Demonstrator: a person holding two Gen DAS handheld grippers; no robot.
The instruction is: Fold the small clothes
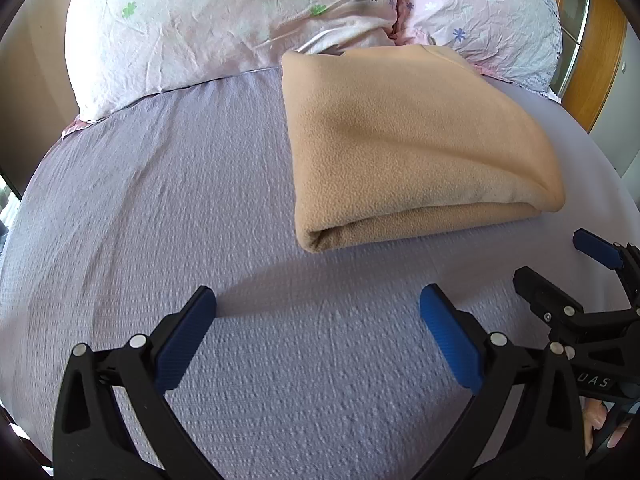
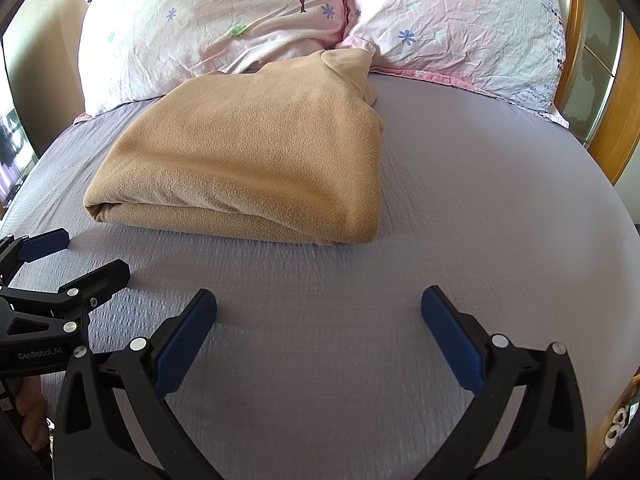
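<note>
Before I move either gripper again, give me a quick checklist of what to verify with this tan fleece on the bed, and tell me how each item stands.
1. Left gripper open and holding nothing: ok.
2. Right gripper open and holding nothing: ok.
3. Tan fleece folded into a compact stack on the bed sheet: ok.
4. Fold tidy all round: not ok; a bunched end sticks up at the back, by the pillows.
5. Both grippers clear of the fleece: ok; bare sheet lies between the fingers and its near edge.
6. Layers underneath lying flat and even: cannot tell; only the top and the near edge show.
</note>
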